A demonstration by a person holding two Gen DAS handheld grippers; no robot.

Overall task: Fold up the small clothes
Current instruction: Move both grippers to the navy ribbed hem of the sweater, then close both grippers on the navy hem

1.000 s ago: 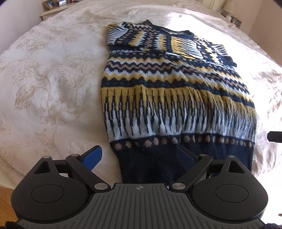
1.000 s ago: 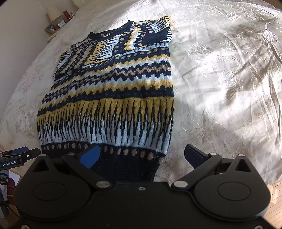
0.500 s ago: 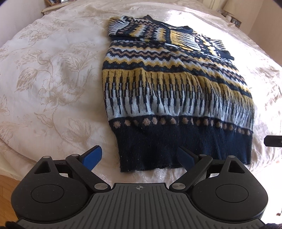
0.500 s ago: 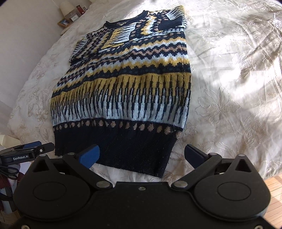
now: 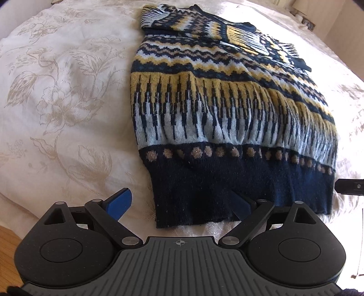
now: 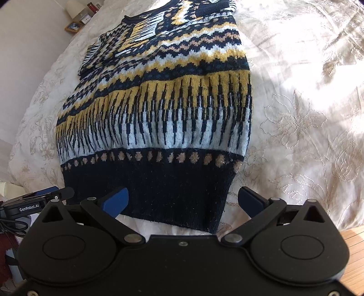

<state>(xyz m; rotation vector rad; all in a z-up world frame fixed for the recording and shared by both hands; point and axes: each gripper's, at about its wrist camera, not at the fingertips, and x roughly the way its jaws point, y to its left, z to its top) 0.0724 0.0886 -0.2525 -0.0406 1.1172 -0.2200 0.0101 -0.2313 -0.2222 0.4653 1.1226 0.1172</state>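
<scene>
A knitted sweater in navy, yellow and pale blue lies flat on the bed, sleeves folded in over the chest, navy hem toward me. My left gripper hangs open over the hem's left corner, blue fingertips apart with nothing between them. In the right wrist view the same sweater fills the middle, and my right gripper is open over the hem's right corner, holding nothing. The other gripper's tip pokes in at the right edge of the left wrist view.
A cream bedspread with a floral pattern covers the bed. Wooden floor shows below the bed's edge. A bedside shelf with a lamp and small frames stands beyond the far corner. The left gripper's body shows at lower left.
Both grippers pulled back from over the hem half a second ago, then have moved forward again, so the hem corners sit between the open fingers. The sweater has not moved.
</scene>
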